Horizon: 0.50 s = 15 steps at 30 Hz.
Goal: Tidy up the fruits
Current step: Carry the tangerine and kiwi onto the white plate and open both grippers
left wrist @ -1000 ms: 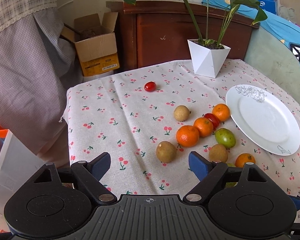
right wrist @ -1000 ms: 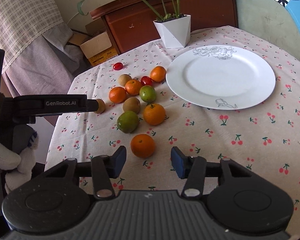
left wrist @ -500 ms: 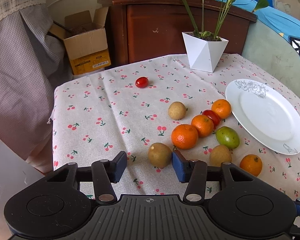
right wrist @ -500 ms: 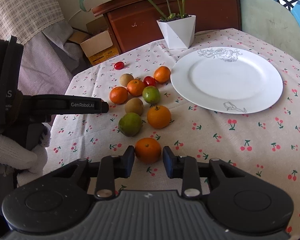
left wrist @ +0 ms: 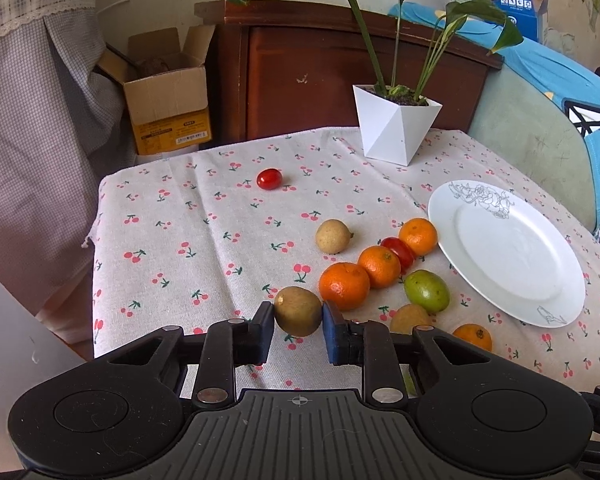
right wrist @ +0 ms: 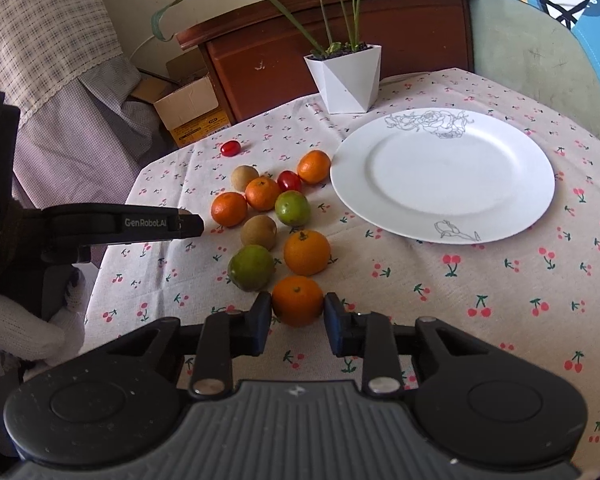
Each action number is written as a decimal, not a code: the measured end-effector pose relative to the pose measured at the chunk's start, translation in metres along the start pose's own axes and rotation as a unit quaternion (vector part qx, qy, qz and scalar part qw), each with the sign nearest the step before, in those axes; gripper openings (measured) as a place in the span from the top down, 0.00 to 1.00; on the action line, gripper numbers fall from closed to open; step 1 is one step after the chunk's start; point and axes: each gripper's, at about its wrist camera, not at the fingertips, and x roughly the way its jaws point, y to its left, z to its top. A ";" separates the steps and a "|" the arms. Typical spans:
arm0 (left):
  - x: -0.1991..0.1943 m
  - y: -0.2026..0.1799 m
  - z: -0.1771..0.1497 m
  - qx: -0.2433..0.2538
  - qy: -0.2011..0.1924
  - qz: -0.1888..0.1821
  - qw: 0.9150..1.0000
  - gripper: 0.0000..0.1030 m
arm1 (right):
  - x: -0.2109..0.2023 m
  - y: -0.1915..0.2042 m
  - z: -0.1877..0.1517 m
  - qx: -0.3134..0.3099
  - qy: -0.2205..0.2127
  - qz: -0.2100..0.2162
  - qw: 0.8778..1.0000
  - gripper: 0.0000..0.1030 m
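My left gripper (left wrist: 298,326) is shut on a brown kiwi (left wrist: 298,310) at the near left of the fruit cluster. My right gripper (right wrist: 298,318) is shut on an orange mandarin (right wrist: 297,300) at the cluster's near edge. Other mandarins (left wrist: 344,285), green fruits (left wrist: 427,291) (right wrist: 251,267), brown fruits (left wrist: 332,236) and a red tomato (left wrist: 398,249) lie on the cherry-print cloth. The white plate (left wrist: 508,252) (right wrist: 444,176) is empty, to the right of the fruit. The left gripper's body shows in the right wrist view (right wrist: 120,224).
A lone red tomato (left wrist: 269,179) lies toward the far left of the table. A white plant pot (left wrist: 396,122) stands at the back. The table's left edge (left wrist: 96,240) drops off beside a cardboard box (left wrist: 168,96) and a wooden cabinet (left wrist: 340,76).
Both grippers moved forward and closed: the left onto the brown kiwi, the right onto the nearest mandarin. One second ago both were open and short of the fruit.
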 end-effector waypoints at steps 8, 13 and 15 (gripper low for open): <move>-0.015 -0.027 0.008 0.015 -0.022 -0.037 0.999 0.77 | -0.007 -0.016 0.015 0.028 -0.028 -0.018 0.999 0.72; -0.015 -0.049 0.020 0.021 -0.024 -0.073 0.997 0.77 | -0.016 -0.042 0.033 0.073 -0.061 -0.038 0.995 0.73; -0.012 -0.060 0.025 0.029 -0.024 -0.082 0.996 0.77 | -0.016 -0.053 0.038 0.093 -0.071 -0.050 0.992 0.72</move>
